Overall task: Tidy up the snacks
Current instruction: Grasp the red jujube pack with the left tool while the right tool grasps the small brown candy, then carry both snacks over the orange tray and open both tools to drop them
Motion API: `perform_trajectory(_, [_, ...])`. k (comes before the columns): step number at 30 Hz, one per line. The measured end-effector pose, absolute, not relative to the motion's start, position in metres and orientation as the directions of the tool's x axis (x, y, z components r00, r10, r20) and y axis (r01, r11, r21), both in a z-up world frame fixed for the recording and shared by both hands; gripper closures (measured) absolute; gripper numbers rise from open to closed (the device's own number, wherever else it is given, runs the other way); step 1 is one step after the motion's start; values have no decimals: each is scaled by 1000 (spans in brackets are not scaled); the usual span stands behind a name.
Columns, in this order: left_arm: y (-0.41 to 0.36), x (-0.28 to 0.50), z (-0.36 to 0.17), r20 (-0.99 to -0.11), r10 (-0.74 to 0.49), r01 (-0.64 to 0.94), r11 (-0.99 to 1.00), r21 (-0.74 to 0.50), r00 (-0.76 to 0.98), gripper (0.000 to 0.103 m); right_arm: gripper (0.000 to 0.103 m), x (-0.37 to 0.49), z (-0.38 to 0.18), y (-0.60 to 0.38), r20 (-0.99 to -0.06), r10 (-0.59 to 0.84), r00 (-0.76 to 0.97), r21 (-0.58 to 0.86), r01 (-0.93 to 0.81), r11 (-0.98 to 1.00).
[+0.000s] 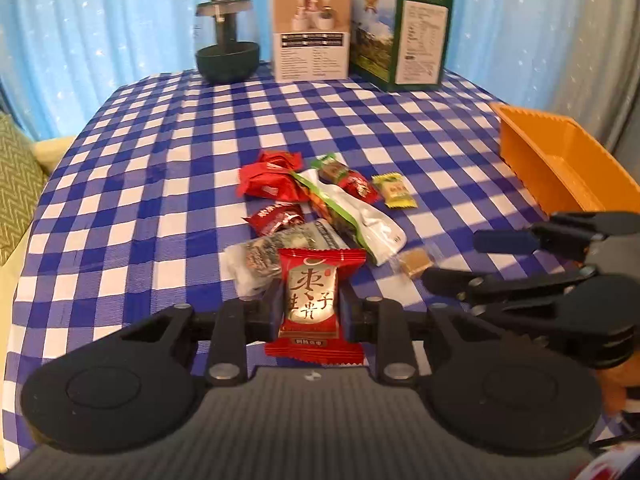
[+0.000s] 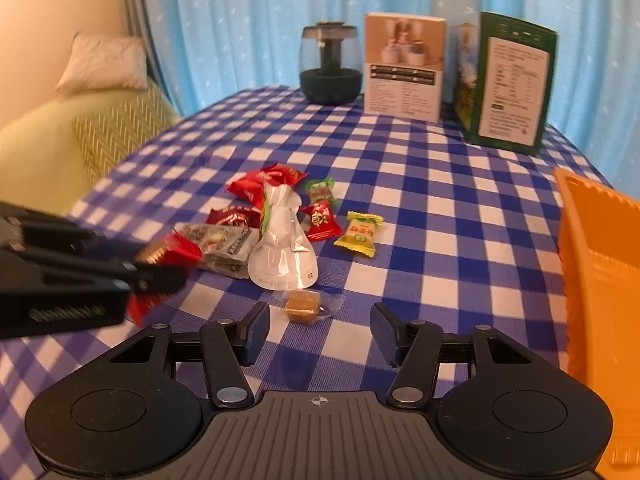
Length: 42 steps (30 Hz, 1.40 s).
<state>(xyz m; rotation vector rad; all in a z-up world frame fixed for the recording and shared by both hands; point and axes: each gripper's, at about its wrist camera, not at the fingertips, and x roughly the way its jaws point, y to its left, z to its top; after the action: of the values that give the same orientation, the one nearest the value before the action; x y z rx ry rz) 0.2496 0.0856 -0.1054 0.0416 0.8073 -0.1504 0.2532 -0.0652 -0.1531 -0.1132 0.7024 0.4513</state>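
From my left wrist, my left gripper (image 1: 313, 312) is clamped on a red packet (image 1: 314, 304), its pads pressing both sides and the packet held above the checked cloth (image 1: 160, 184). Just past it lies the snack pile: a grey packet (image 1: 280, 252), a white pouch (image 1: 360, 216), more red wrappers (image 1: 272, 178), a small red sweet (image 1: 362, 188), a green sweet (image 1: 332, 168), a yellow sweet (image 1: 394, 191) and a clear-wrapped brown cube (image 1: 416, 263). My right gripper (image 1: 472, 256) reaches in from the right, near the cube. The orange tray (image 1: 568, 160) sits at the right edge, well apart from the pile. At the far end stand a dark jar (image 1: 227, 50), a white box (image 1: 310, 32) and a green box (image 1: 404, 36).

From my right wrist, my right gripper (image 2: 320, 340) stands partly open with nothing between its pads; the brown cube (image 2: 303, 305) lies on the cloth (image 2: 440, 208) just ahead of them. My left gripper (image 2: 160, 268) comes in from the left, blurred, holding the red packet (image 2: 172, 252) beside the pile. The orange tray (image 2: 600, 280) fills the right edge. No snack shows inside it.
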Motion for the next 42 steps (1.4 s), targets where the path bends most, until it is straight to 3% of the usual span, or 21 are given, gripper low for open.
perform_trajectory(12, [86,249,-105,-722,-131,135,989,-53,679,78,48,275,-170,-49,-655,367,661,60,-439,897])
perform_trajectory(17, [85,249,-105,-722,-130,133,990,-54,679,78,63,272,-171,-49,-652,345,675,31,-432,902])
perform_trajectory(18, [85,249,-104,-722,-131,134,990,-54,679,78,85,271,-171,-49,-652,340,678,28,-427,904])
perform_trajectory(19, [85,249,-104,-721,-131,134,990,-54,680,78,89,271,-170,-49,-653,339,677,23,-430,902])
perform_trajectory(32, [81,243,-97,-707,-146,141,988,-66,692,78,92,254,-154,-66,-619,330,713,37,-393,919])
perform_trajectory(42, [60,227,-71,-658,-158,140,987,-81,736,78,92,217,-113,-98,-541,310,782,30,-351,936])
